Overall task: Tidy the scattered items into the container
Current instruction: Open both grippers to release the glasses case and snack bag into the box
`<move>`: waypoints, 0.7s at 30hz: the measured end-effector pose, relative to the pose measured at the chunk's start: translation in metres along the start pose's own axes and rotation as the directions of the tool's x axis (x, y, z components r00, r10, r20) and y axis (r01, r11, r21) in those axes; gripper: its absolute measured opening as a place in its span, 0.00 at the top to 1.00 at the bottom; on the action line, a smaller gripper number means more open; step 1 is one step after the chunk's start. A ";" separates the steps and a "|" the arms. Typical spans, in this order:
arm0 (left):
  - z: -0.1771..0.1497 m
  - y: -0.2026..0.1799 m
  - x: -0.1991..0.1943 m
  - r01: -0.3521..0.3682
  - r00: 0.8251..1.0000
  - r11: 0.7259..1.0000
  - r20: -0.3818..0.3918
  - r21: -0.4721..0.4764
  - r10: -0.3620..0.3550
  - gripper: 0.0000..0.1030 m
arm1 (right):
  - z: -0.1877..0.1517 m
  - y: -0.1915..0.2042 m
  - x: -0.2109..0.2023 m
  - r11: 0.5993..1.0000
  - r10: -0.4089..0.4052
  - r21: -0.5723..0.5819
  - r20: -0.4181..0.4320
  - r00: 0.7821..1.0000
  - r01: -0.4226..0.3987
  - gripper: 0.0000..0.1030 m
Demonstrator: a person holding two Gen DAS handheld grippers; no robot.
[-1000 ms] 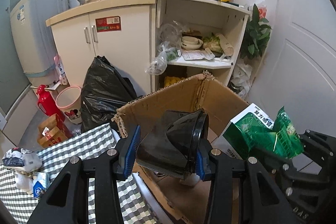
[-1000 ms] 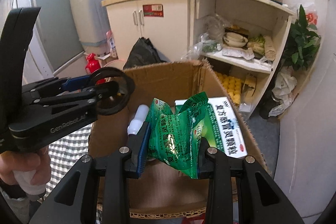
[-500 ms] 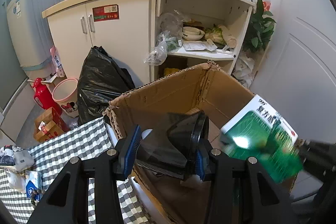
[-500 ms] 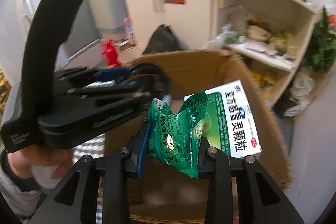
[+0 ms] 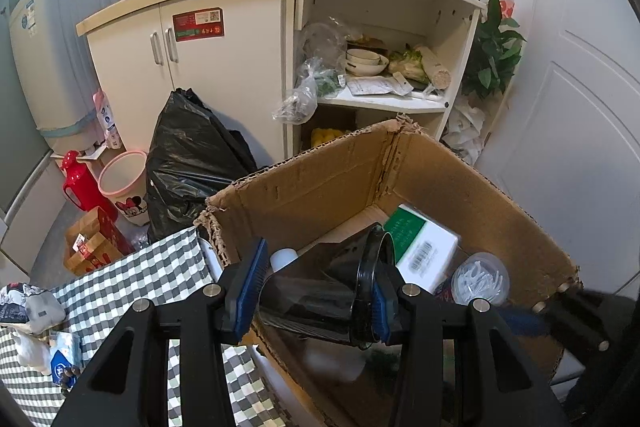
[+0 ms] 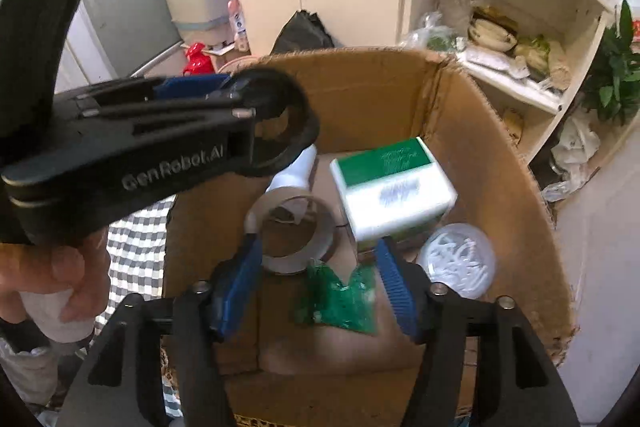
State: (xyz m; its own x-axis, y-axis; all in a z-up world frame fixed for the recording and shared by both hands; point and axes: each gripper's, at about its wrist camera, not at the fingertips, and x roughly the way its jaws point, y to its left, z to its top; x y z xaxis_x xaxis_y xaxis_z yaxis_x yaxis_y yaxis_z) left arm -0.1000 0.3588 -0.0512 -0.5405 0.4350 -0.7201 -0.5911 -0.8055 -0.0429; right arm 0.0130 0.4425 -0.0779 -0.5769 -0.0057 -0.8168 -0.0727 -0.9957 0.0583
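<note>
Hovering left hand-held gripper [image 5: 316,289], clamped across black plastic funnel-shaped cup [image 5: 340,291], directly above brown cardboard box [image 5: 320,179]; right hand-held gripper [image 6: 320,287] wide, empty.

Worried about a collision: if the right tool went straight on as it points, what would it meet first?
Probably the crumpled green foil packet lying on the brown cardboard box floor, just ahead of the open right tool; depth is uncertain.

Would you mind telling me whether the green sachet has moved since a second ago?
Yes. The green sachet has left the right gripper, now open, and dropped onto the floor of the cardboard box, below the tape roll.
</note>
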 end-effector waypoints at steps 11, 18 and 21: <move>0.005 0.001 -0.018 -0.008 0.999 1.000 0.044 -0.006 0.008 0.34 | 0.003 0.005 -0.015 1.000 -0.007 0.010 0.050 0.999 0.007 0.42; 0.005 0.008 -0.037 -0.025 0.998 1.000 0.066 -0.017 0.026 0.34 | 0.003 0.010 -0.031 1.000 -0.015 0.015 0.090 0.996 0.013 0.42; 0.004 0.011 -0.046 -0.033 0.996 0.999 0.077 -0.021 0.035 0.34 | 0.002 0.012 -0.039 1.000 -0.021 0.020 0.108 0.994 0.018 0.42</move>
State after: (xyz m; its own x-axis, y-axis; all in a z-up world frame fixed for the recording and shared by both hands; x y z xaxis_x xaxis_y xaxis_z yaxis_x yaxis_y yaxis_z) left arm -0.0839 0.3314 -0.0155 -0.6052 0.4362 -0.6659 -0.5602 -0.8277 -0.0331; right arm 0.0329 0.4311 -0.0441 -0.6596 0.0248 -0.7512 -0.0999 -0.9935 0.0549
